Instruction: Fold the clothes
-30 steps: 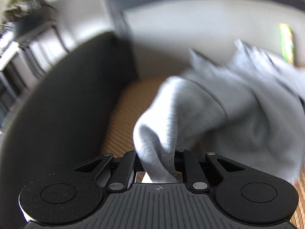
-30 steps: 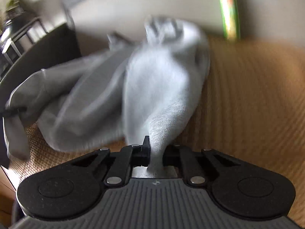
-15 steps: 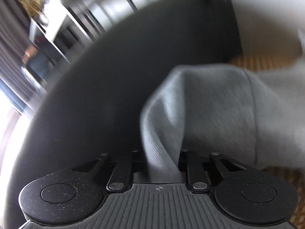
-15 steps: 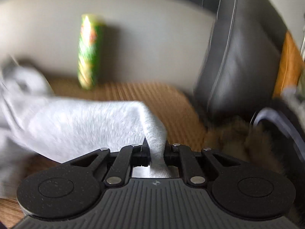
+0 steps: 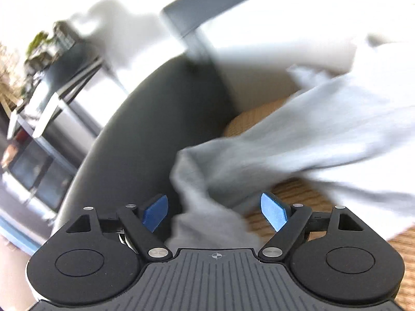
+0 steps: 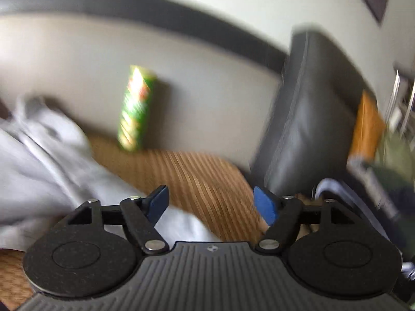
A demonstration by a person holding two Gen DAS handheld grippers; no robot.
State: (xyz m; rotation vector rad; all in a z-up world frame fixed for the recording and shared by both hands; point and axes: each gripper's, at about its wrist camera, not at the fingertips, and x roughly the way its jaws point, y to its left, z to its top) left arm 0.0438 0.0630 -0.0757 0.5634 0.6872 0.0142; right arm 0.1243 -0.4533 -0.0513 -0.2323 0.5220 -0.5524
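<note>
A light grey garment [image 5: 306,140] lies spread over a woven tan mat [image 5: 290,191]. My left gripper [image 5: 215,212] has its jaws opening wide; a loose fold of the garment lies between the blue pads [image 5: 155,213] without being pinched. In the right wrist view the same garment [image 6: 46,171] lies at the left on the mat [image 6: 202,181]. My right gripper [image 6: 210,203] is opening too; its pads [image 6: 264,207] stand apart over the mat, with the garment's edge low between them, untouched.
A dark curved armrest [image 5: 135,140] rises to the left of the left gripper. A green snack tube [image 6: 136,108] stands against the pale wall. A dark leather cushion [image 6: 306,119] and an orange item [image 6: 368,127] sit at the right. Both views are motion-blurred.
Both grippers were shut on bunches of the grey garment and have let go, their jaws now wide apart. The cloth has dropped onto the mat. Both hands swung sideways.
</note>
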